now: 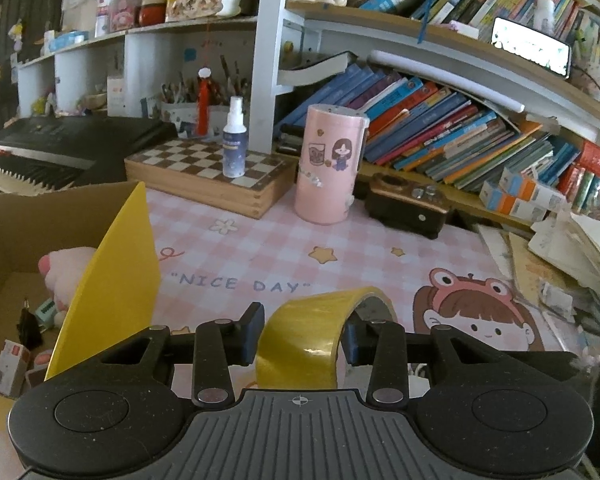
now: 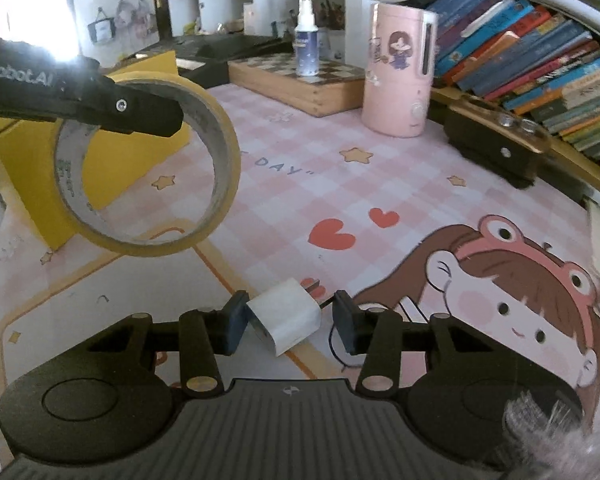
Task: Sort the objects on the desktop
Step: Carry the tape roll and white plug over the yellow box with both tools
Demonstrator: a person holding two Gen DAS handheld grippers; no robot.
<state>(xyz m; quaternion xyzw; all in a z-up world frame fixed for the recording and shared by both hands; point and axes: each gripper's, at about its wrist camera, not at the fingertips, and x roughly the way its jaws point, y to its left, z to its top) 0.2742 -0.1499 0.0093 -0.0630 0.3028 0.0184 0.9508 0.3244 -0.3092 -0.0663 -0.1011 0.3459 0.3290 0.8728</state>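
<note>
My left gripper (image 1: 302, 334) is shut on a yellow tape roll (image 1: 308, 340) and holds it above the pink checked desk mat (image 1: 300, 248). The roll also shows in the right wrist view (image 2: 148, 164), hanging from a left finger (image 2: 140, 112) next to the cardboard box. The cardboard box (image 1: 28, 232), with yellow flaps, is at the left and holds a pink plush (image 1: 66, 268) and small items. My right gripper (image 2: 290, 322) stands around a white charger plug (image 2: 286, 318) lying on the mat; the left pad touches it, a gap shows on the right.
A pink cylindrical humidifier (image 1: 330, 164), a spray bottle (image 1: 234, 140) on a wooden chessboard box (image 1: 204, 172), a dark camera-like box (image 1: 408, 200) and a keyboard (image 1: 40, 152) stand at the back. Shelves of books (image 1: 440, 128) rise behind. Loose papers (image 1: 560, 256) lie at the right.
</note>
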